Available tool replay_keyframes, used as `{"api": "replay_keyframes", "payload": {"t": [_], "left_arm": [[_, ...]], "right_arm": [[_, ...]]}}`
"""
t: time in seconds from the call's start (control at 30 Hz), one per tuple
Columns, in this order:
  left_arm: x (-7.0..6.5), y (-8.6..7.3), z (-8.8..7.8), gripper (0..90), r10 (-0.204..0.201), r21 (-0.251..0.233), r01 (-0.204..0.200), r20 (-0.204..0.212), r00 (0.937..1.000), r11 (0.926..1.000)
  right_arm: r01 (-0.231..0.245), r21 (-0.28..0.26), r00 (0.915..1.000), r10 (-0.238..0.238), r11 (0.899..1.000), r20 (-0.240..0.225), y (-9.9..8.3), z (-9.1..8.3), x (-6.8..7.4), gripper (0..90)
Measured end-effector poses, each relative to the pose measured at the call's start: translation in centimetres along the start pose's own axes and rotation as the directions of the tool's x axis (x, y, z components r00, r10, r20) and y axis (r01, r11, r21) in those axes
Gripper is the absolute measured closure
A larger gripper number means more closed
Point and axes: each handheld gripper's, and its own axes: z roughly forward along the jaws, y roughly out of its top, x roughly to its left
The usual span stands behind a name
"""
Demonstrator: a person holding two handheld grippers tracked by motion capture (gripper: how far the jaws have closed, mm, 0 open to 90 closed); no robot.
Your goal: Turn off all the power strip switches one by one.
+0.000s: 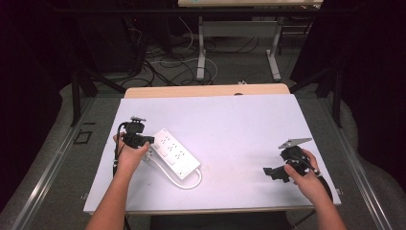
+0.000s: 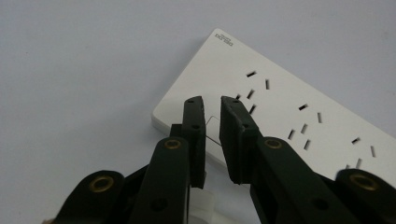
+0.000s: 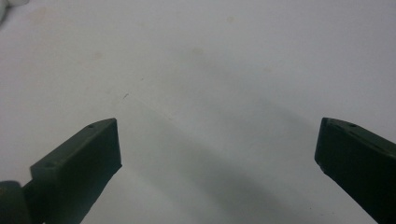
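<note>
Here the white power strip (image 1: 174,153) lies left of centre on the desk (image 1: 239,124); we judge it stiff, smooth and light, best gripped across its long edges. Our left tool (image 2: 211,103) is nearly pressed together above its corner; the right tool (image 3: 217,144) is spread wide, holding nothing.

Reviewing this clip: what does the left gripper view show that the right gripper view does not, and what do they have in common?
Left gripper view: the white power strip with its rows of socket slots, and the left gripper over the strip's near corner, jaws close together with a narrow gap and nothing visibly between them. Right gripper view: the right gripper with jaws spread wide over bare surface, with faint stains. Both: the pale table surface and a pair of black jaws rising from the bottom.
</note>
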Motion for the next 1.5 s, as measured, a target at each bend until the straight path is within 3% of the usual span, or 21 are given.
{"api": "replay_keyframes", "payload": {"t": [0.1, 0.23, 0.37, 0.77, 0.97, 1.1, 1.17, 1.4, 1.5], "left_arm": [[-0.4, -0.1, -0.3, 77.7, 0.009, -0.02, -0.009, 0.009, 0.9999, 0.9998], [-1.0, -0.3, -0.8, 73.7, 0.033, -0.001, -0.033, 0.035, 0.9989, 0.9995], [-1.9, -0.7, -1.0, 70.0, 0.05, -0.034, -0.048, 0.048, 0.9976, 0.9982], [-4.1, -1.8, -1.9, 56.1, 0.109, -0.054, -0.102, 0.126, 0.9861, 0.9932], [-4.8, -2.3, -2.5, 48.7, 0.136, -0.096, -0.123, 0.149, 0.9794, 0.9878], [-5.0, -2.6, -2.9, 39.8, 0.162, -0.145, -0.141, 0.152, 0.975, 0.9794], [-5.0, -2.8, -3.0, 36.8, 0.173, -0.169, -0.15, 0.133, 0.9759, 0.9742], [-4.7, -3.2, -3.4, 27.2, 0.159, -0.213, -0.13, 0.125, 0.9793, 0.9683], [-4.5, -3.4, -3.6, 27.2, 0.16, -0.214, -0.131, 0.123, 0.9794, 0.968]], "right_arm": [[-0.003, -0.001, 1.0, 0.003, 1.0, 0.004, 0.0, -0.1, 0.0, 0.0], [0.001, -0.004, 1.0, -0.001, 1.0, 0.006, -0.1, -0.1, -0.2, 0.0], [-0.018, -0.005, 0.9998, 0.018, 1.0, 0.006, -0.1, -0.2, -0.3, 0.0], [-0.019, -0.014, 0.9997, 0.019, 1.0, 0.012, -0.2, -0.4, -0.5, 0.0], [-0.014, -0.018, 0.9998, 0.014, 1.0, 0.013, -0.2, -0.5, -0.6, 0.0], [-0.021, -0.024, 0.9996, 0.022, 0.999, 0.016, -0.2, -0.6, -0.6, 0.0], [-0.019, -0.023, 0.9996, 0.019, 1.0, 0.019, -0.2, -0.6, -0.6, 0.0], [-0.018, -0.027, 0.9996, 0.018, 0.999, 0.019, -0.2, -0.7, -0.6, 0.0], [-0.021, -0.03, 0.9995, 0.022, 0.999, 0.021, -0.2, -0.8, -0.6, 0.0]]}}
